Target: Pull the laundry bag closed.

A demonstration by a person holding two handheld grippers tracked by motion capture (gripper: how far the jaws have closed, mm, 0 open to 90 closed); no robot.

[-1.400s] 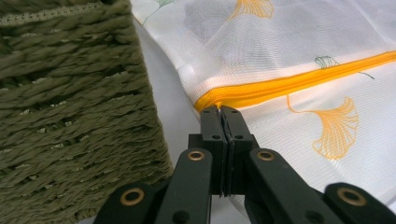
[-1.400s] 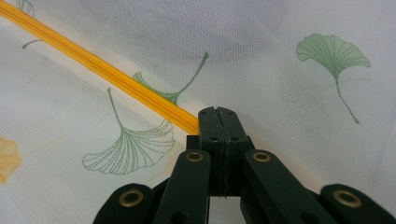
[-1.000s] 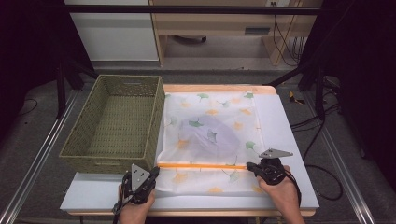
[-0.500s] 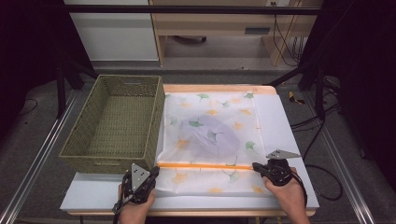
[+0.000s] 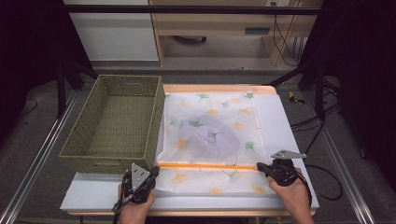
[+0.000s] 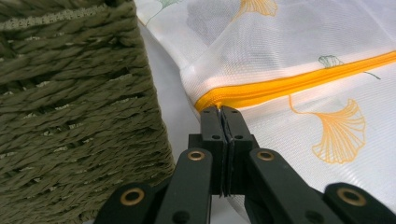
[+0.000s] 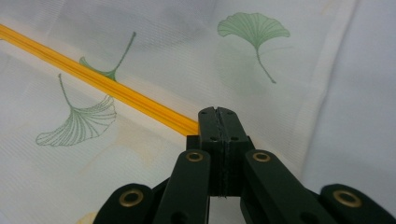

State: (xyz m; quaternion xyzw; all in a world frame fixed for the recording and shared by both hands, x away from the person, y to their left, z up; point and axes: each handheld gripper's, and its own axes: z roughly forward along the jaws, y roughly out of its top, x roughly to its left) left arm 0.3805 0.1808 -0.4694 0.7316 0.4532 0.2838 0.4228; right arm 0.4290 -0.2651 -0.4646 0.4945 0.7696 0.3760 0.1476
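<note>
Mesh laundry bag laid flat on table, beside wicker basket. Orange zipper ends met by left gripper and right gripper; jaws pressed together, pinch on zipper cannot be told.

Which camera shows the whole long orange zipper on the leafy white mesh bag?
The high view: the long orange zipper runs whole across the leafy white mesh bag. The left gripper view shows its left end beside the woven green basket; the right gripper view, its right stretch.
</note>
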